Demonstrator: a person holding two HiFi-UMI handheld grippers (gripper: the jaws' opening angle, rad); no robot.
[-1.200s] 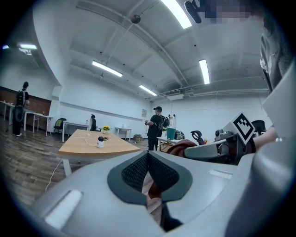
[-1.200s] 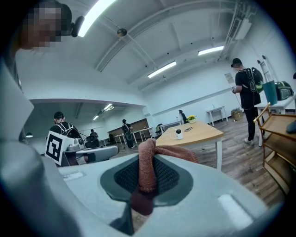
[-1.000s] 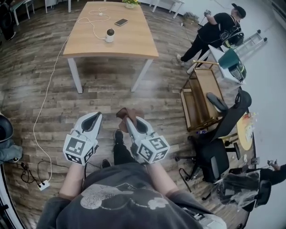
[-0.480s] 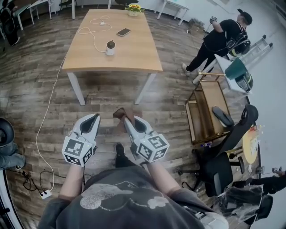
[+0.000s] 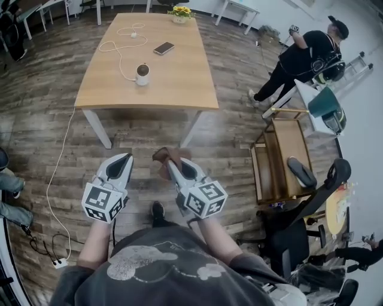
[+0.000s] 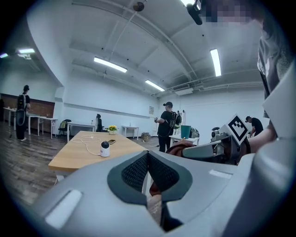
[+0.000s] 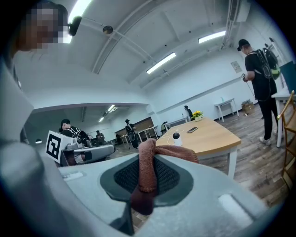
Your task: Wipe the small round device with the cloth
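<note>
The small round white device (image 5: 142,74) stands on the wooden table (image 5: 173,77), far ahead of both grippers, with a white cable running from it. It also shows in the left gripper view as the small device (image 6: 105,149) and in the right gripper view as the device (image 7: 175,138). My right gripper (image 5: 170,161) is shut on a reddish-brown cloth (image 5: 163,154), and the cloth (image 7: 147,175) drapes over its jaws. My left gripper (image 5: 124,159) is shut and holds nothing. Both are held over the floor, short of the table.
A phone (image 5: 163,48) and a yellow flower pot (image 5: 179,12) lie further along the table. A person (image 5: 302,60) stands at the right near a ladder. A wooden cart (image 5: 281,161) and office chairs (image 5: 299,227) stand at the right. A white cable (image 5: 57,155) trails over the floor at the left.
I have stepped closer to the table, and it now sits lower and larger in the head view. Both grippers keep their pose, the cloth still in the right one.
</note>
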